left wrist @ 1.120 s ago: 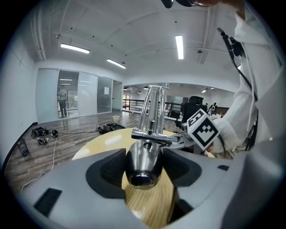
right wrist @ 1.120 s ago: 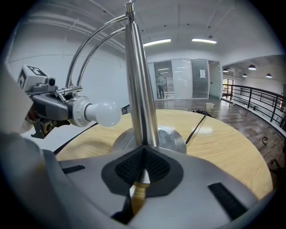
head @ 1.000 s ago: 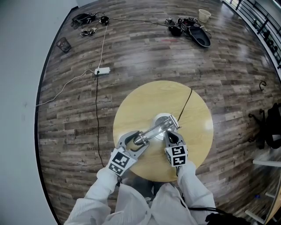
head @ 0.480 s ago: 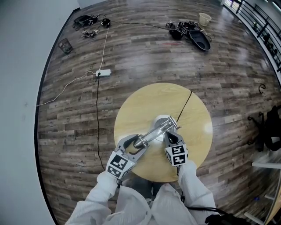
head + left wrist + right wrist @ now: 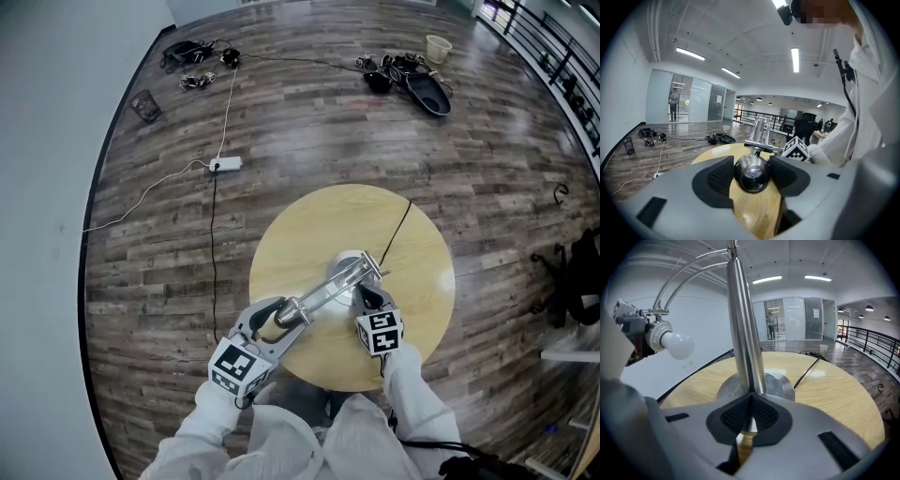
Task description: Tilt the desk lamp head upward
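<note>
At the near rim, 6 o'clock: white sleeves (image 5: pixel 417 394) rise from the bottom of the head view, one on each side.
Left gripper (image 5: pixel 277 319): over the edge of the desk (image 5: pixel 309 234) at 8 o'clock. Its fingers are closing on the lamp head (image 5: pixel 752 173), with one pad against each chrome side.
Lamp head: a rounded chrome shell between the left fingers, out at 8 o'clock from the base (image 5: pixel 780 383) and clear of the desk top.
Bulb (image 5: pixel 677 345): white, in the socket at the head's end. In the right gripper view it points sideways toward the pole.
Right gripper (image 5: pixel 365 300): just at 5 o'clock of the base. Its fingers are clamped on the foot of the lamp pole (image 5: pixel 743 333).
Lamp pole: chrome and upright, standing on the base.
Twin rods (image 5: pixel 689 268): curved, running from the pole's top over to the head.
Base: a flat chrome disc near the desk's middle.
Desk: round, of pale wood.
Cord (image 5: pixel 396 230): black, running from the base to the rim at 1 o'clock.
Floor (image 5: pixel 309 122): dark planks, with a white power strip (image 5: pixel 226 164) at 10 o'clock. A heap of cables and dark gear (image 5: pixel 412 75) lies far off near 12 o'clock.
</note>
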